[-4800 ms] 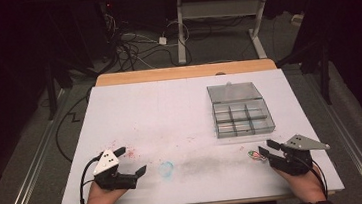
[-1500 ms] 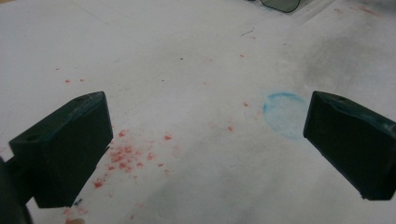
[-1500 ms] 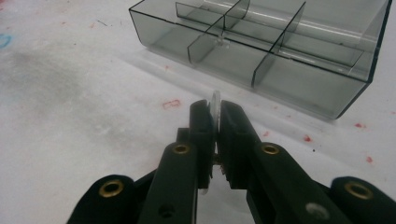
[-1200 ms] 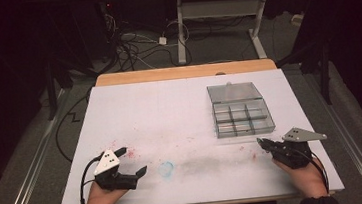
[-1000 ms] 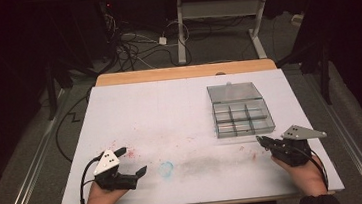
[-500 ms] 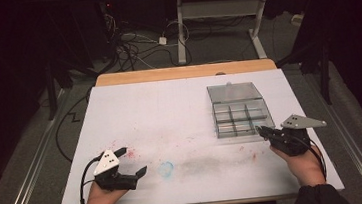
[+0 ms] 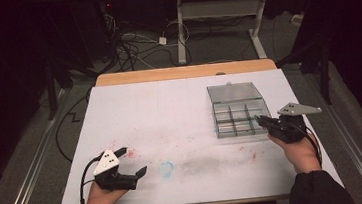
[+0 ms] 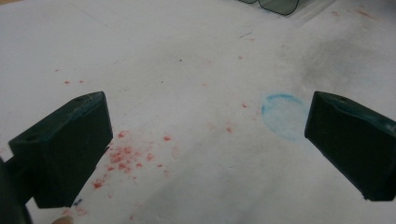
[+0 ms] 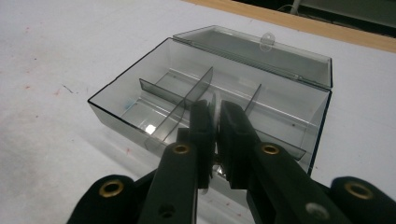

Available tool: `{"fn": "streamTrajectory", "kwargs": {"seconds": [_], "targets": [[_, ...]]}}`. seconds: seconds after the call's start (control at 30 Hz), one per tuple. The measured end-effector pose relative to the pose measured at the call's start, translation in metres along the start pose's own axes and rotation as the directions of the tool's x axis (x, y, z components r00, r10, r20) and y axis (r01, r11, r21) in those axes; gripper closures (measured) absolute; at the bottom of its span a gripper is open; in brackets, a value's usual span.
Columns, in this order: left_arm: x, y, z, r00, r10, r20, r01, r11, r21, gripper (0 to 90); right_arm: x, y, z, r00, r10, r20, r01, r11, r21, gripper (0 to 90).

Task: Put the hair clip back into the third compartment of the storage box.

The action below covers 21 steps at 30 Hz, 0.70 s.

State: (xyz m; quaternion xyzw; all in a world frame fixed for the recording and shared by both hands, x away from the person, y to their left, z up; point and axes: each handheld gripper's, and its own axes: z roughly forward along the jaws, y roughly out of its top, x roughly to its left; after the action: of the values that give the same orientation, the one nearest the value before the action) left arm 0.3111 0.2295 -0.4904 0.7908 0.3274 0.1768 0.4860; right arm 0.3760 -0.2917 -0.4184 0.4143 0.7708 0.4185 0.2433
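While our left gripper [image 7: 133, 161] rests well to the left of the clear compartment box [image 7: 238, 111], its jaws stand wide apart over the white table [image 7: 170, 113], holding nothing. Between those jaws we see scattered red specks [image 8: 125, 156], with a faint blue ring [image 8: 284, 115] just inside one of them. Farther toward the box, a grey smudge [image 7: 210, 163] marks the tabletop. The box itself sits with its lid [image 9: 261, 49] swung back and its dividers exposed. At the box's near right corner, our right gripper [image 9: 215, 116] holds its jaws nearly closed, pinching a small pale, thin object [image 9: 215, 105] we cannot identify, poised above the front compartments.
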Motion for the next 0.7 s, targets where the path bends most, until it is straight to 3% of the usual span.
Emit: {"fn": "streamTrajectory", "kwargs": {"seconds": [0.7], "targets": [[0.000, 0.000, 0.000, 1.0000, 0.001, 0.003, -0.001, 1.0000, 0.000, 0.3, -0.027, 0.015, 0.029, 0.9985, 0.024, 0.050, -0.026, 0.999, 0.042, 84.9]]}}
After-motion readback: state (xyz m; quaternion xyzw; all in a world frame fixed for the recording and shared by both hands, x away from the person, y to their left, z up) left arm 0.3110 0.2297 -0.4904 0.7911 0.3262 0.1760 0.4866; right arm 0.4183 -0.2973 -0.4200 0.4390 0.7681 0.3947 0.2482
